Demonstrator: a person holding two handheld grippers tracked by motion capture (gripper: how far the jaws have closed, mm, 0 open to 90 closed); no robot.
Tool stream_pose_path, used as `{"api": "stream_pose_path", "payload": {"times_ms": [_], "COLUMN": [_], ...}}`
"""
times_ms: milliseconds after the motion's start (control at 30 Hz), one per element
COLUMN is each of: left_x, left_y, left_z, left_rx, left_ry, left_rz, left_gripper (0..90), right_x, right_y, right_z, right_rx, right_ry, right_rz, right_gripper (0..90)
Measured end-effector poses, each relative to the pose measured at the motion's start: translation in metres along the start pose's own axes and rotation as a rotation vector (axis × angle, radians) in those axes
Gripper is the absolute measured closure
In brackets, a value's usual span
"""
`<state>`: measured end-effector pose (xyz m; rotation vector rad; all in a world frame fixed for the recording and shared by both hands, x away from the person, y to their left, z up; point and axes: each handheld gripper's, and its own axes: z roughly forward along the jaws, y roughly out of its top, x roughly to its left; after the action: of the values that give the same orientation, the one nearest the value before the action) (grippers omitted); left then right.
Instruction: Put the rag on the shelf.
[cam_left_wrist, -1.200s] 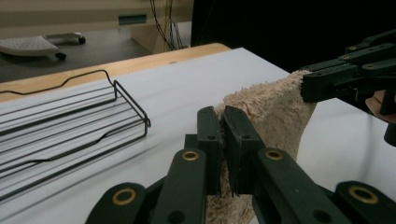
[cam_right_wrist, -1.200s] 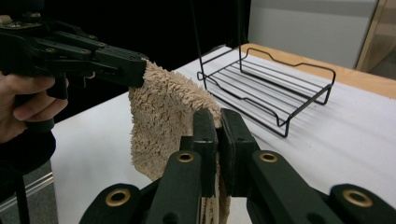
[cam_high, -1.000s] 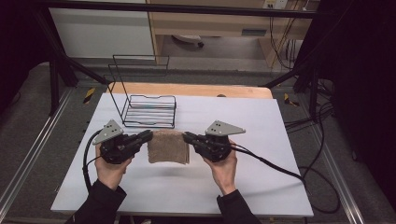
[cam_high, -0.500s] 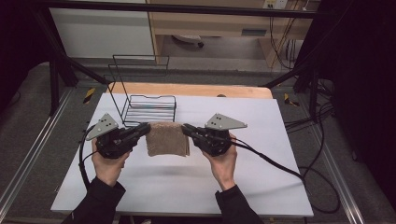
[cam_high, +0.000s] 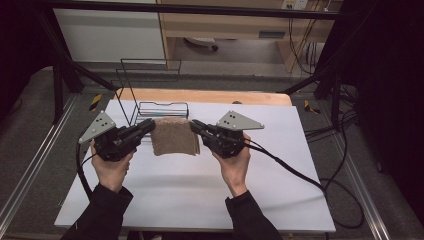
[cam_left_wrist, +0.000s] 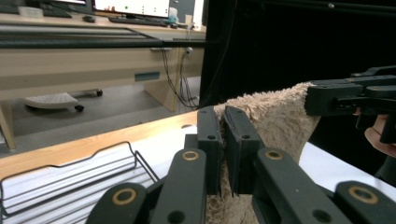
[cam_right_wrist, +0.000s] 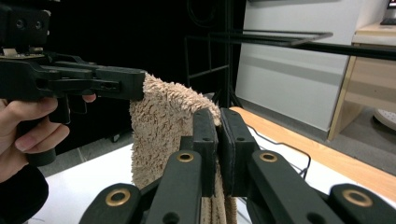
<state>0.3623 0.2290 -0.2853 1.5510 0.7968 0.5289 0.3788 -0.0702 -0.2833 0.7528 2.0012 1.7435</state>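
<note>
You're holding the folded beige towel (cam_high: 174, 136) up off the white table (cam_high: 200, 190), one corner in each gripper. Your left gripper (cam_high: 148, 125) is pinching the towel's upper left corner, and its jaws are pressed together on the fluffy cloth, as the left gripper view shows at (cam_left_wrist: 223, 140). Your right gripper (cam_high: 194, 125) is doing the same at the upper right corner; in the right gripper view (cam_right_wrist: 218, 144) the two black jaws are clamped tight with the pile squeezed between them. The towel is hanging down between the two grippers, its top edge stretched level from one to the other, its lower edge dangling free above the table.

Just behind the towel, the black wire rack (cam_high: 152, 95) is standing on the far left part of the table, its low basket part right beyond the towel's top edge. In the left gripper view the rack's rim (cam_left_wrist: 70, 163) is sitting low at the left, apart from your jaws. Your left hand (cam_high: 111, 167) and right hand (cam_high: 234, 165) are gripping the handles from below, cables trailing off to the sides.
</note>
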Motion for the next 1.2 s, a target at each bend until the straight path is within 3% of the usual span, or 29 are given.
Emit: {"api": "stream_pose_path", "payload": {"times_ms": [567,1200], "left_x": [0.011,0.022], "left_y": [0.027,0.043], "left_z": [-0.002,0.0], "left_rx": [-0.091,-0.162], "left_ry": [0.029,0.052], "left_rz": [-0.02,-0.027], "left_gripper": [84.7,84.7], "right_x": [0.0,-0.004], "right_y": [0.028,0.051], "right_z": [0.014,0.029], "right_rx": [-0.067,-0.116], "right_ry": [-0.017,-0.038], "right_rz": [-0.033,-0.047], "right_gripper": [85.6,85.6]}}
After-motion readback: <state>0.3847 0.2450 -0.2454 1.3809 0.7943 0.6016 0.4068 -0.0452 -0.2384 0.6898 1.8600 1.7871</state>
